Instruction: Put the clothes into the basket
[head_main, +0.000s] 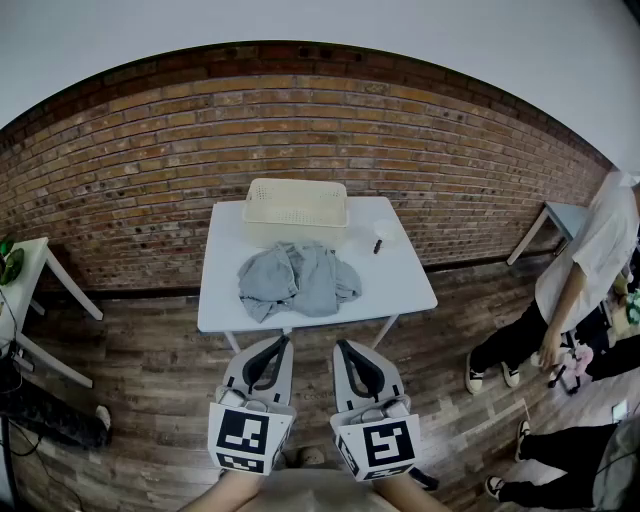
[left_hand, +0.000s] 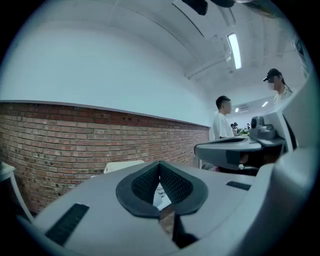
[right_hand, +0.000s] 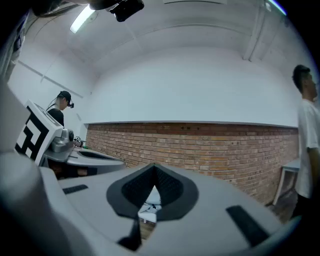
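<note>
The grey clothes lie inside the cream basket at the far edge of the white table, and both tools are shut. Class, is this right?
No. The head view shows the grey clothes heaped on the white table in front of the cream basket, not inside it. The basket is at the far edge, and the left tool and right tool are shut.

On the table (head_main: 218, 292), the left strip and near right corner lie bare; clothes (head_main: 298, 278) fill its middle, a basket (head_main: 296, 203) blocks its far edge.
</note>
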